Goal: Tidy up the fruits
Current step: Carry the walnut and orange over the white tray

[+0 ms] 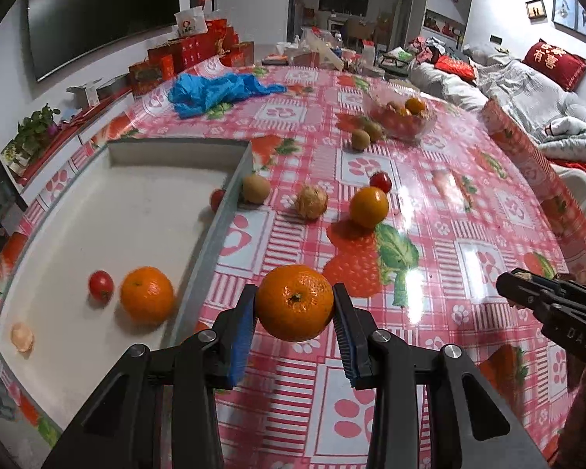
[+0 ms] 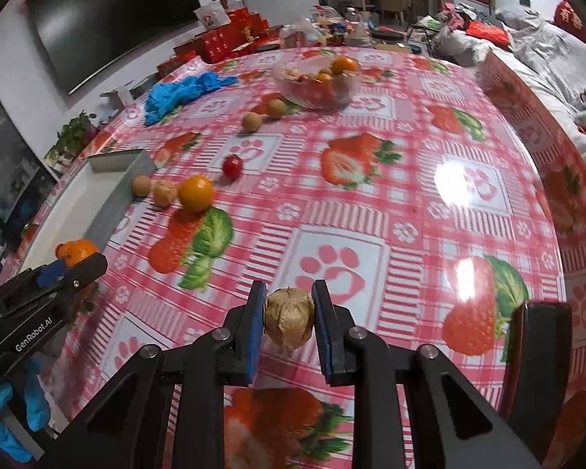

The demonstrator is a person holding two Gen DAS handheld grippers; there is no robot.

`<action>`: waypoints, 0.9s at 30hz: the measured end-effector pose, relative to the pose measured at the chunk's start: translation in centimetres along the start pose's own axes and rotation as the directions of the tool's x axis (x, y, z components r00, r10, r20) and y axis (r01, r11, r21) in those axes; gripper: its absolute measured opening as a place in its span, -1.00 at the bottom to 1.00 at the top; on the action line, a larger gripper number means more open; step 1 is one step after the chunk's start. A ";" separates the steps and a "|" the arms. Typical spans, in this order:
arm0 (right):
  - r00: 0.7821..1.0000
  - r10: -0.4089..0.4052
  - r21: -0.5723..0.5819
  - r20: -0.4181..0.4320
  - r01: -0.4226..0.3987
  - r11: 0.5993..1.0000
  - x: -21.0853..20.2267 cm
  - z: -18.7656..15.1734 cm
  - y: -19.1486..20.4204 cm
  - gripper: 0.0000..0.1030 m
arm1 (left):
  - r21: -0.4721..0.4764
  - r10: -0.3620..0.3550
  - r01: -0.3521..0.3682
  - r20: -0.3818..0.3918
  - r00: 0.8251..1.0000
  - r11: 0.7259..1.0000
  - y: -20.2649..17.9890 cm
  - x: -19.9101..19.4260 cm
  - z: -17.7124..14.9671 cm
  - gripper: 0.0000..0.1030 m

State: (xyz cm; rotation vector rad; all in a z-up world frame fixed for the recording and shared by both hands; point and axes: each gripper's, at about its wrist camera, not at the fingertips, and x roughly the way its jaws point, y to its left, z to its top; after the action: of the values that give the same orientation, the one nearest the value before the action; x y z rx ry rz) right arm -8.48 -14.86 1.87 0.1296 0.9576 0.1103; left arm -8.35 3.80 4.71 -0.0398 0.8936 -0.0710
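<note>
Dimpled round mandarin (image 1: pixel 295 303), papery husked fruit (image 2: pixel 289 322)

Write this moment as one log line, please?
left gripper: holds orange | right gripper: holds husked fruit | tray: orange, tomato inside

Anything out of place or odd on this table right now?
Yes: loose fruit lies scattered on the tablecloth between the white tray and the glass bowl, and a crumpled blue plastic bag lies at the far edge.
</note>
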 end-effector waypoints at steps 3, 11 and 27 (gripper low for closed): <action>1.000 0.028 -0.008 -0.004 -0.028 1.000 0.0 0.7 1.0 -0.49 | -0.018 0.000 0.001 0.016 1.000 1.000 0.9 -0.8 0.5 -0.24; 0.994 0.108 -0.078 -0.037 -0.110 0.991 0.7 3.1 6.0 -0.49 | -0.052 0.045 -0.042 0.064 0.997 0.998 4.5 -2.6 1.8 -0.24; 0.961 0.229 -0.235 -0.153 -0.260 0.937 4.7 6.1 19.5 -0.49 | -0.223 0.203 -0.195 0.014 0.979 0.955 14.6 -2.2 0.6 -0.25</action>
State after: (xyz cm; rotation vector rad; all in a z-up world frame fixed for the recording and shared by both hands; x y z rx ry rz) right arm -1.52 4.68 4.60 0.0053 1.0391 0.4745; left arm -8.60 18.57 5.88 -0.1577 0.8613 0.2177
